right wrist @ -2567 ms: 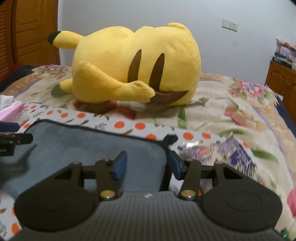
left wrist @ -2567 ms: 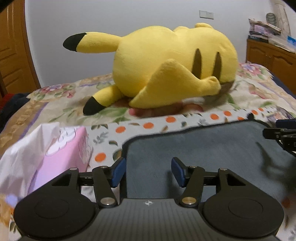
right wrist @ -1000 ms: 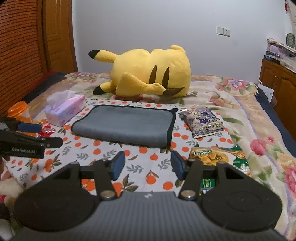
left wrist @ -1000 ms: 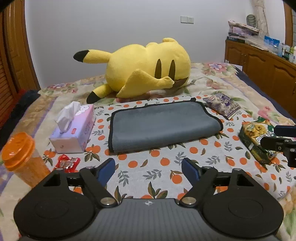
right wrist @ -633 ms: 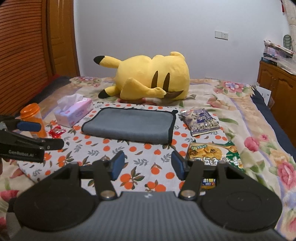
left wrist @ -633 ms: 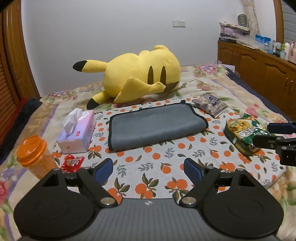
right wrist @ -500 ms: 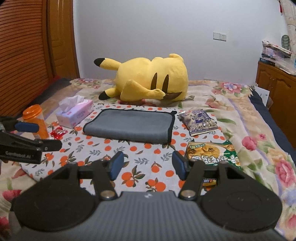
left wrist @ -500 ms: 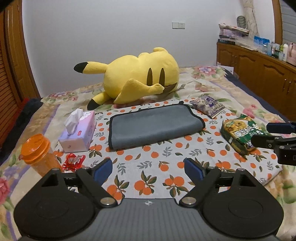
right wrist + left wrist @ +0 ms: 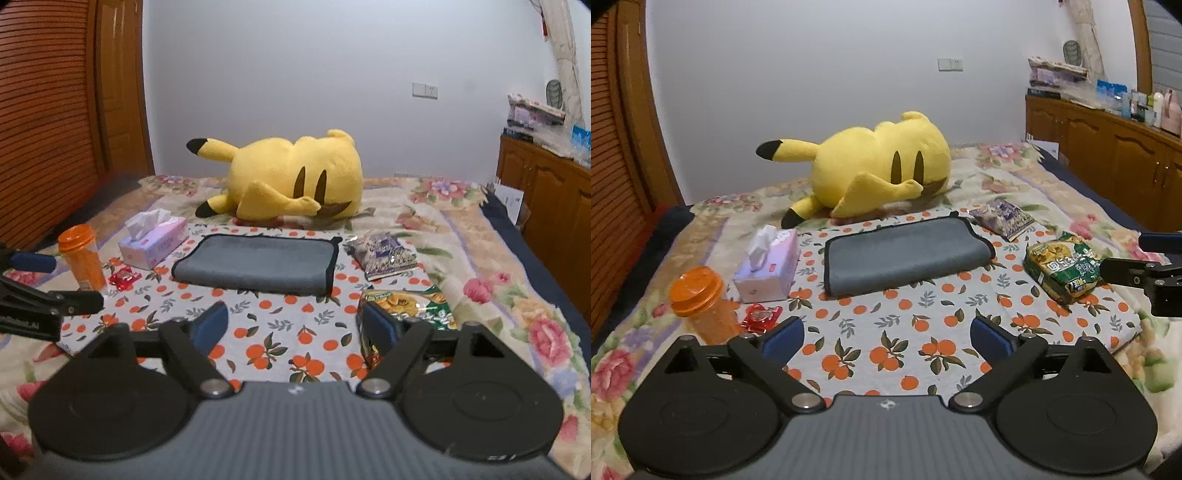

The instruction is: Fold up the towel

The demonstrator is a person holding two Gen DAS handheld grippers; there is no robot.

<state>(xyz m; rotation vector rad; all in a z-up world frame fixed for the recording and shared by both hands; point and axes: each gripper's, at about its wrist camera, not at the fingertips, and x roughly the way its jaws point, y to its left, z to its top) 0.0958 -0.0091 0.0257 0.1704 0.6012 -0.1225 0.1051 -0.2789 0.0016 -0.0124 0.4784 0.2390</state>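
Note:
A grey towel (image 9: 905,254) with a black hem lies folded in a flat rectangle on an orange-print cloth (image 9: 908,332) on the bed. It also shows in the right wrist view (image 9: 255,264). My left gripper (image 9: 886,338) is open and empty, held well back from the towel over the cloth's near part. My right gripper (image 9: 295,325) is open and empty, also well back from the towel. Each gripper shows at the edge of the other's view.
A yellow plush (image 9: 879,170) lies behind the towel. A tissue box (image 9: 768,266), an orange-lidded cup (image 9: 701,302) and a red wrapper (image 9: 761,317) are left of it. A purple snack bag (image 9: 1004,218) and a green one (image 9: 1063,266) are right. Wooden cabinets (image 9: 1108,162) line the right wall.
Both grippers have pulled back from the towel, which now lies farther away and untouched. Both have opened wider.

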